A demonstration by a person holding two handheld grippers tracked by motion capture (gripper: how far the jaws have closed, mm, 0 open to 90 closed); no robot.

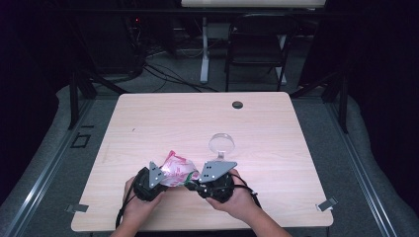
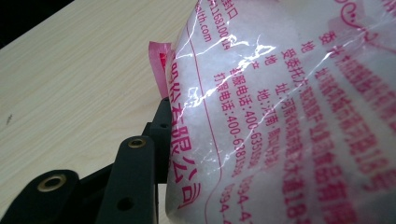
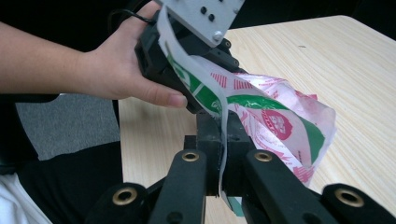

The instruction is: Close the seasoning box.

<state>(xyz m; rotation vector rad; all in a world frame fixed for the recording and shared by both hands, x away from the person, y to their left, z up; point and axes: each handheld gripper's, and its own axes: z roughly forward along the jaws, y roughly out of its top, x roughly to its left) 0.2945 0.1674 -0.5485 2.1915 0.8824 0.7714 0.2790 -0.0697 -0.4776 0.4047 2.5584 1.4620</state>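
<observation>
Fingers of both grippers (image 1: 170, 178) are seen from above pinching a bag (image 1: 175, 169) over the worktop (image 1: 276, 128), the left fingers (image 2: 135, 172) gripping its side, the right fingers (image 3: 224, 158) clamped on its edge: tearing it open likely needs opposed pulls.

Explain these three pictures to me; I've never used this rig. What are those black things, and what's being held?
A person at a table holds a hand-held gripper in each hand. The high view looks down from above; the other two cameras ride on the grippers, looking along their black fingers. Both grip one plastic bag printed in red and green: the right gripper is shut on a thin edge of it, the left gripper holds its other side. A clear round lid or dish lies on the table behind.
</observation>
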